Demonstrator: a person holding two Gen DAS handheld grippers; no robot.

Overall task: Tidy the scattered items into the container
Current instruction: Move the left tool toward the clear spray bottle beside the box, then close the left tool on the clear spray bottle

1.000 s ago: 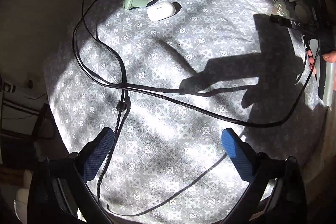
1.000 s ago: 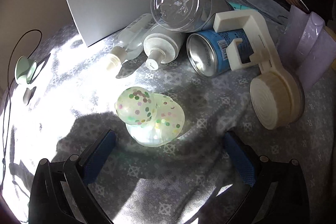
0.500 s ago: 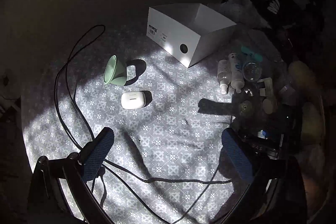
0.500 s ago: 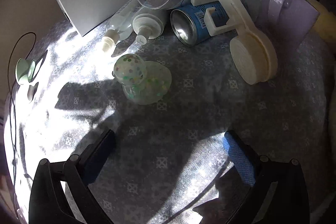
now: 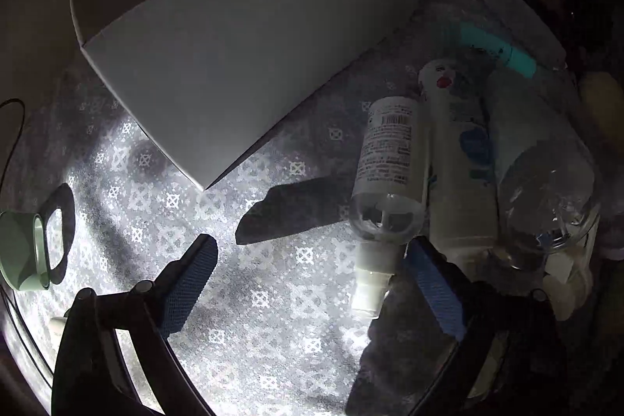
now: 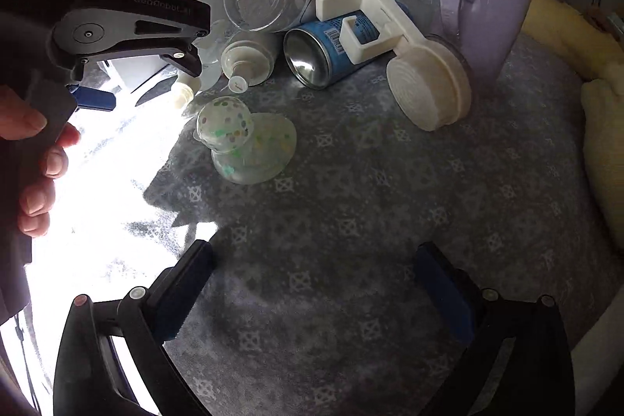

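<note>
Both pairs of blue-padded fingers are held wide apart with nothing between them, the right gripper (image 6: 312, 295) over bare patterned grey cloth (image 6: 351, 221). The left gripper (image 5: 312, 283) is brought low, its right pad just beside the nozzle of the clear label-wrapped spray bottle (image 5: 386, 158) lying among other bottles. Beyond, the white cardboard box (image 5: 241, 57) is seen open-topped, well behind the confetti-speckled translucent suction toy (image 6: 241, 143).

Only "Gen" is legible on the left tool (image 6: 128, 26).

left wrist: low, close | right wrist: higher | shared: spray bottle (image 5: 384, 178) (image 6: 183, 92)
</note>
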